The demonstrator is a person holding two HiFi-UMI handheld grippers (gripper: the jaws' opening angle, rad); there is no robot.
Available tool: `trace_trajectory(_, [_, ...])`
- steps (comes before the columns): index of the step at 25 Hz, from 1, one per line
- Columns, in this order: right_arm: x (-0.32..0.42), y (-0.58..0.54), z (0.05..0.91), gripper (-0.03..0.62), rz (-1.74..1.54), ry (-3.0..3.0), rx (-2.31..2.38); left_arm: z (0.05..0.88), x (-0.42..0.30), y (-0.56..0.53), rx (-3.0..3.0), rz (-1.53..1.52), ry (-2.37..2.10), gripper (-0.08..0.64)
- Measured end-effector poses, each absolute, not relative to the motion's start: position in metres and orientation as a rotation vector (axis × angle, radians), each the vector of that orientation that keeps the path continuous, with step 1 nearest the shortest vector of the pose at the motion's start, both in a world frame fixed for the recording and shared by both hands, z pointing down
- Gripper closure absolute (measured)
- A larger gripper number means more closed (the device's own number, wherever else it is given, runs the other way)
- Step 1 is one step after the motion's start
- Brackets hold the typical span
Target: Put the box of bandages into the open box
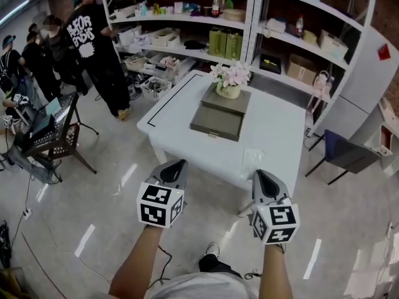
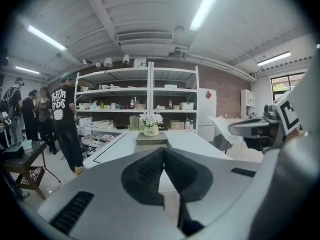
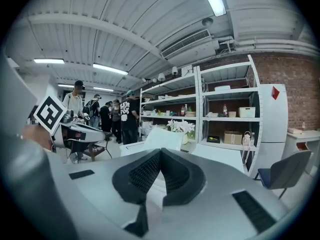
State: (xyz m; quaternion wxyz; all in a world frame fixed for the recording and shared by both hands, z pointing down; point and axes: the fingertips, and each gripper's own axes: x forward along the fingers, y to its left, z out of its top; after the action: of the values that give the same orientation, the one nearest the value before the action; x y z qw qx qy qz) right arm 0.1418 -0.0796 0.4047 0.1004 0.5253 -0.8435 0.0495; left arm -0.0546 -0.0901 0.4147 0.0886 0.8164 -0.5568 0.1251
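Both tools hang over the floor just short of the white table (image 1: 274, 129), and the left gripper (image 1: 180, 164) and right gripper (image 1: 260, 174) each have their jaws pressed together at the tips with nothing between them. Out on the table lies a flat grey box (image 1: 217, 122), with a pot of flowers (image 1: 229, 91) on its far end. No view lets me pick out the box of bandages.

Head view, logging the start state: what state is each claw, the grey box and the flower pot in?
left claw: shut, empty.
right claw: shut, empty.
grey box: lying on the white table; open or closed, cannot tell.
flower pot: upright on the grey box.
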Motion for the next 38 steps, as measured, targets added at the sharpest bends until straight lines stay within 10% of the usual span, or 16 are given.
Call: trace_trajectory(38, [0.097, -0.294, 0.445, 0.588, 0.145, -2.446, 1.361, 0.440, -0.050, -0.313, 2.473, 0.401, -1.576, 0.555])
